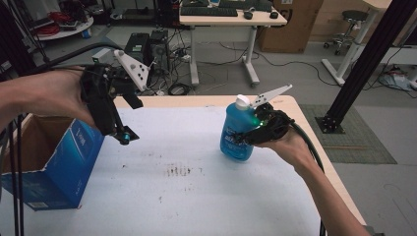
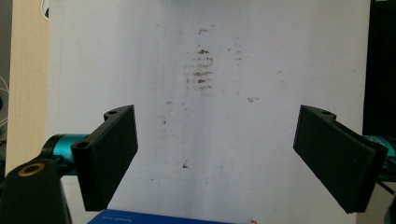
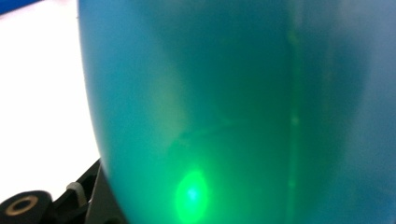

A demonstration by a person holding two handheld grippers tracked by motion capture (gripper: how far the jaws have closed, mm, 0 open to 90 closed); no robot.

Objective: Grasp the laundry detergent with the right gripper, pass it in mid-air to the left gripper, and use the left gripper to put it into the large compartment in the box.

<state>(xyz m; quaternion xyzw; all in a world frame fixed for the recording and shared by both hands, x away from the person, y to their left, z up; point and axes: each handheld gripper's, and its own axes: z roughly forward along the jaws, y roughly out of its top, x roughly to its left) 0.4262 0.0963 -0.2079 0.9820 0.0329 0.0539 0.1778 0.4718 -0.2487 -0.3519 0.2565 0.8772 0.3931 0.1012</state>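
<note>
The right gripper (image 1: pixel 246 136) has a blue bottle (image 1: pixel 238 132) with a white cap (image 1: pixel 241 102) between its jaws, low on the body. In the right gripper view the bottle's blue-green wall (image 3: pixel 243 107) sits right up against the camera, so the jaws are clamped on it, though their tips are hidden behind the plastic. In the high view the bottle stands upright, with its base at or just above the white table (image 1: pixel 196 196); whether it is touching cannot be told.

The step in hand looks like carrying this bottle across to the open blue cardboard box (image 1: pixel 64 162) at the table's left edge. To do it well, keep the squeeze steady and the bottle vertical: the hold is low and the liquid weight sits above the jaws, so a quick swing could tip it out of the grip. Lift it clear of the table before moving sideways.

The left gripper (image 2: pixel 215 154) hangs over the table with its jaws wide apart and nothing between them; below them lies stained white surface (image 2: pixel 201 70), and the box's blue edge (image 2: pixel 140 218) shows at the near side of the jaws. It should either draw aside to free the path or come in to steady the box wall as the bottle goes down into it.
</note>
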